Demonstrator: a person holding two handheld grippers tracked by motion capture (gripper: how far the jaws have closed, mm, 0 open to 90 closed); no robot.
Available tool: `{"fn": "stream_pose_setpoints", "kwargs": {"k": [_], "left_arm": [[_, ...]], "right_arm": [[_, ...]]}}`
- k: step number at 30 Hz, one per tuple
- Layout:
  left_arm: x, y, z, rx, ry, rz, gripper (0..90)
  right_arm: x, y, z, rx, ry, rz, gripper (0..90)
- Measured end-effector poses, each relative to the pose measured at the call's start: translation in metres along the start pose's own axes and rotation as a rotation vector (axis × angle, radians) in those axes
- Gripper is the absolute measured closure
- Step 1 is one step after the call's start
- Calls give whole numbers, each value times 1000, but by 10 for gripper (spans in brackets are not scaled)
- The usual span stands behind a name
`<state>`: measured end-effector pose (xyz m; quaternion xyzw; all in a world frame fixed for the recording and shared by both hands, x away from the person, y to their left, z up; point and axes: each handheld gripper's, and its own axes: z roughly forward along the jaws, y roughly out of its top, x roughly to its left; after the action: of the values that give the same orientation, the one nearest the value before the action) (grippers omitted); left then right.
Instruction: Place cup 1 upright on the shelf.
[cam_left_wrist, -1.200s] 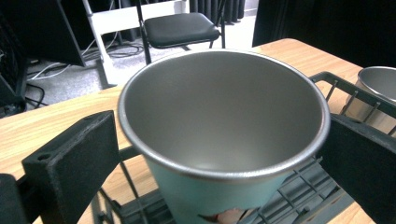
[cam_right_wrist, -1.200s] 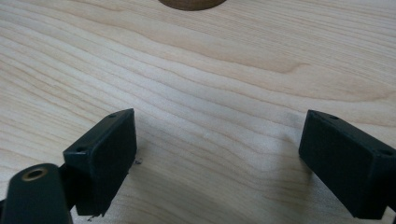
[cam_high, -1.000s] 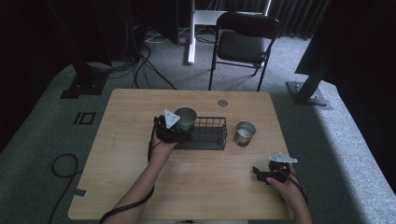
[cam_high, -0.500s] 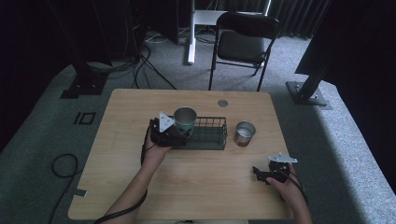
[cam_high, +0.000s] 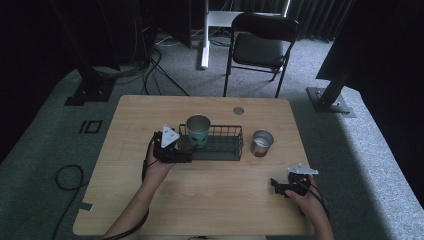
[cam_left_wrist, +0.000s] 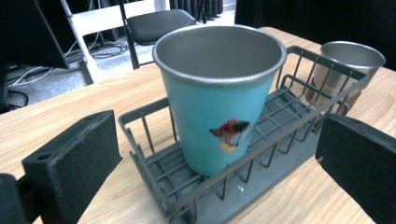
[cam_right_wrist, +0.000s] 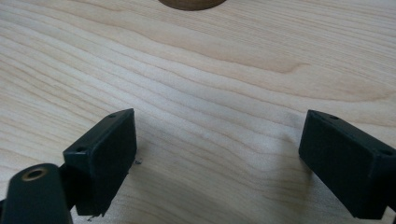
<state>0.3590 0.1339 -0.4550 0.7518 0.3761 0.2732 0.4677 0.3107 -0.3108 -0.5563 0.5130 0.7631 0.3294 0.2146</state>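
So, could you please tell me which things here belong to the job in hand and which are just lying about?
In the job:
teal cup
wire basket
left gripper

Lying about:
steel cup
folding chair
right gripper

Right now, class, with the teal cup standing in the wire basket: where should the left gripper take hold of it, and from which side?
Probably the upper wall of the teal cup, above the wire basket rail, from the near side, where the open left gripper already faces it. The cup stands upright and tapers downward; wires fence its base.
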Motion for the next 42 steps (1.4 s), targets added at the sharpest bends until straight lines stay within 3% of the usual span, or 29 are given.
{"fn": "stream_pose_setpoints", "kwargs": {"k": [7,13,42], "left_arm": [[5,-10,-9,15,-6,2,3],[9,-21,-16,36,13,17,3],[36,-77,-50,116,61,-28,3]], "right_arm": [[0,0,0,0,0,-1,109],[0,0,0,0,0,-1,109],[0,0,0,0,0,-3,109]]}}
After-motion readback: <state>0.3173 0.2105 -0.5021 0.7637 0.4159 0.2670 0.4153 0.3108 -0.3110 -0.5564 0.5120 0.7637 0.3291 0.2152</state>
